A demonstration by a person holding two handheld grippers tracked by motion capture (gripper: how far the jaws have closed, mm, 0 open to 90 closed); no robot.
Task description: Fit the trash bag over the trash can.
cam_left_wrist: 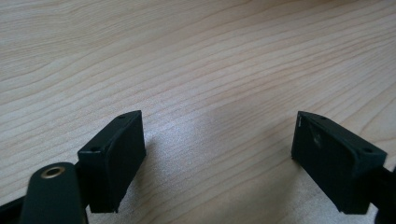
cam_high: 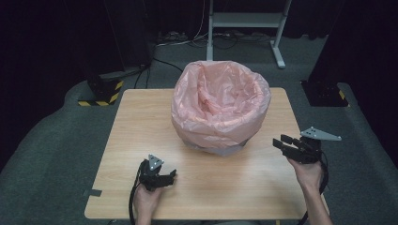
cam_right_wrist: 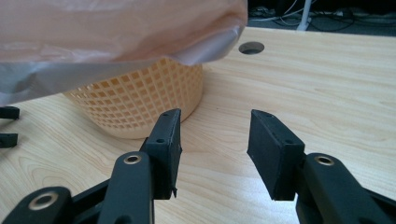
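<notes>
Lined basket [cam_high: 220, 110], centre of high view, on table [cam_high: 141, 122].
Orange lattice wall, translucent pink bag [cam_high: 206, 117] draped over rim. Left gripper [cam_high: 164, 179] lower left, right gripper [cam_high: 281, 140] at right: both gaping, holding nothing.

The table [cam_high: 141, 140] has a light wood-grain top with 1 round hole [cam_right_wrist: 251, 47] near a far corner. A piece of grey tape [cam_high: 93, 192] sits at its near left edge. The floor [cam_high: 42, 154] is grey carpet. A white metal stand [cam_high: 246, 21] is at the far side, with cables [cam_high: 187, 40] loose on the floor beside it. 2 black bases with yellow-black hazard stripes stand far left [cam_high: 101, 91] and far right [cam_high: 326, 91]. The surroundings are dark; light falls on the table.
</notes>
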